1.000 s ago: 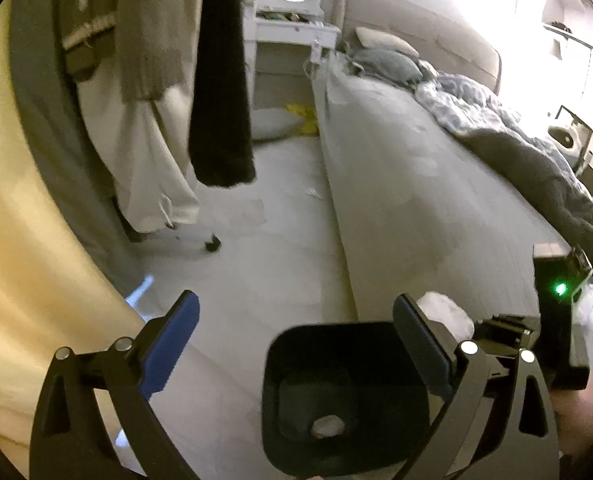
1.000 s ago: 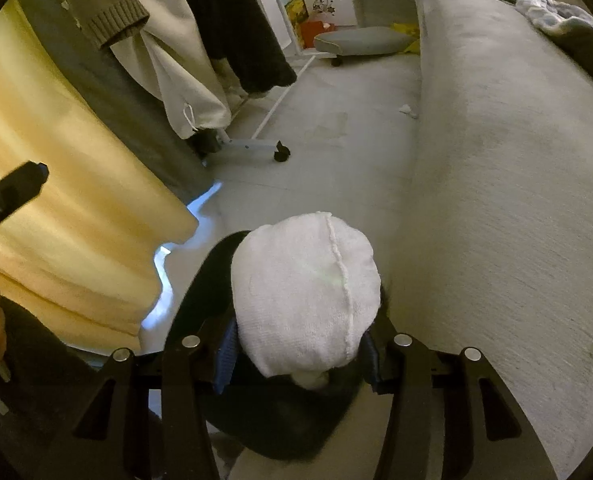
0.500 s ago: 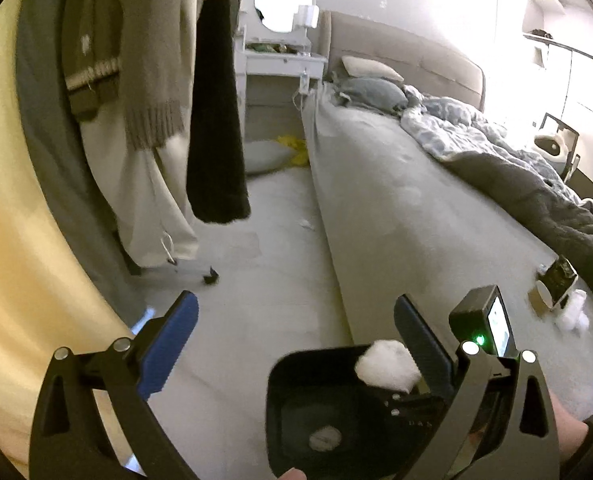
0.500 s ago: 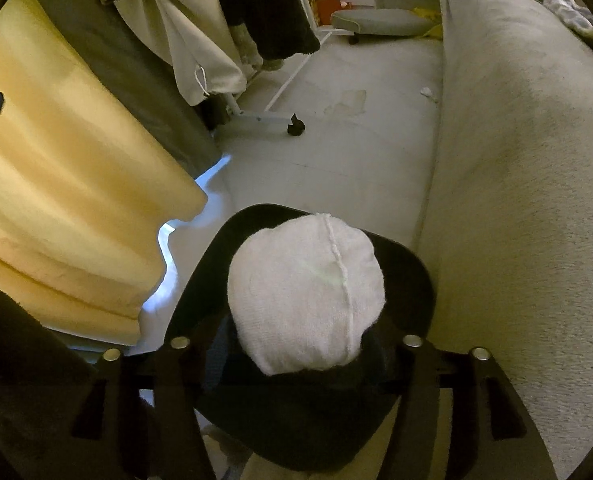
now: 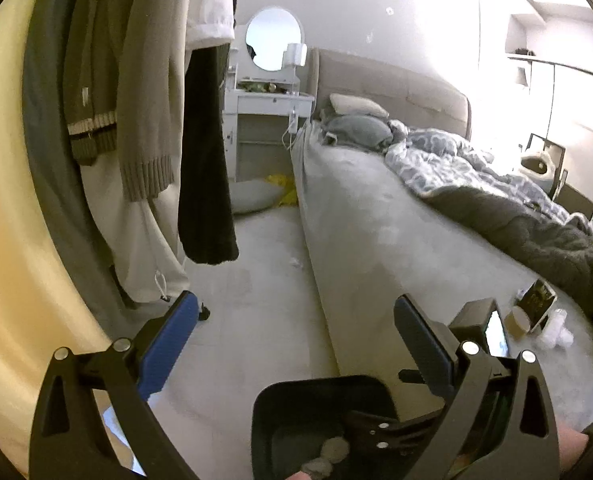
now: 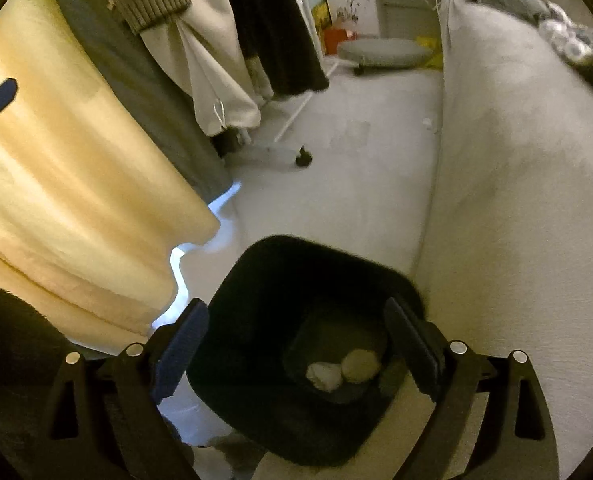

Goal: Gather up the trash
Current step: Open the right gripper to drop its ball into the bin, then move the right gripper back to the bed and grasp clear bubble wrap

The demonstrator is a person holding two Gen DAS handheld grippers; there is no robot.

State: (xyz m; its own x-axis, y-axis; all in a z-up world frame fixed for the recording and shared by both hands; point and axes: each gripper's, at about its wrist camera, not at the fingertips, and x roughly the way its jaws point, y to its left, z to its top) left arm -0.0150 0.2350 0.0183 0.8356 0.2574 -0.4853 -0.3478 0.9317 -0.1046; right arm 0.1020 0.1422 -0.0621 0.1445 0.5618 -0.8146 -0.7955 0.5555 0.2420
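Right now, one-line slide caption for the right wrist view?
Right tool open above the black bin, two white wads lying at its bottom.

both views are fisheye, each mounted on a handheld gripper and looking forward along its two fingers, which fill the bottom of frame. left wrist view looks shallowly downward along the bed (image 5: 376,216) side toward the headboard, mirror (image 5: 273,38) and white vanity (image 5: 268,112); far end of room visible, bin (image 5: 296,408) only at bottom edge, close. right wrist view tilts much more steeply down, sits right over the bin (image 6: 256,292), close enough to see its bottom, with the floor strip (image 6: 356,168) running away above it. shared: bin, floor strip, bed side, hanging clothes (image 5: 156,120) (image 6: 224,60), yellow curtain (image 5: 4,200) (image 6: 76,180), grey cushion (image 5: 252,196) (image 6: 384,52) by the vanity.
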